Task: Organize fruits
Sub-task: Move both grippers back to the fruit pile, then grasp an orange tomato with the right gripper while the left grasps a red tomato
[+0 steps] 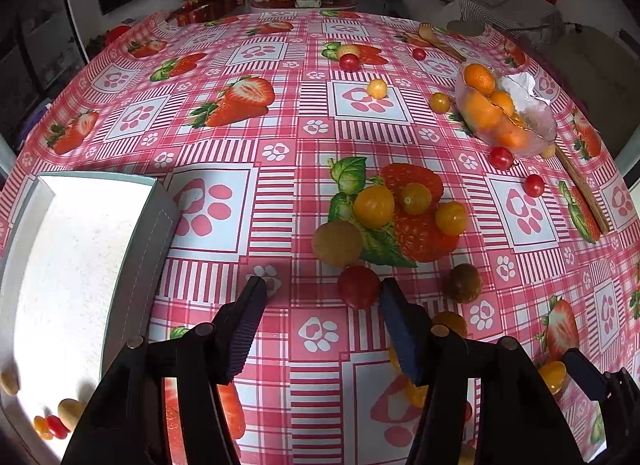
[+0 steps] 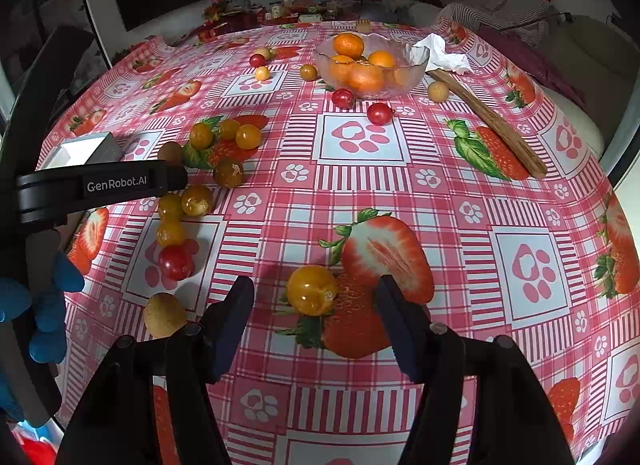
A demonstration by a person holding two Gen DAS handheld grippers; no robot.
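Note:
Small fruits lie scattered on the pink strawberry-print tablecloth (image 1: 280, 169). My left gripper (image 1: 324, 285) is open and low over the cloth; a red cherry tomato (image 1: 359, 286) lies just inside its right finger. A beige longan (image 1: 337, 243) and yellow tomatoes (image 1: 374, 206) lie just beyond. A white box (image 1: 76, 265) at the left holds a few small fruits (image 1: 56, 421). My right gripper (image 2: 314, 285) is open, with a yellow tomato (image 2: 312, 290) between its fingertips on the cloth. A glass bowl (image 2: 370, 59) of oranges stands at the far side.
A wooden stick (image 2: 490, 121) and a crumpled tissue (image 2: 440, 53) lie by the bowl. A longan (image 2: 165, 315) and red tomato (image 2: 175, 262) lie left of my right gripper. The left gripper's body (image 2: 100, 185) and a blue-gloved hand (image 2: 44, 305) fill the left of the right wrist view.

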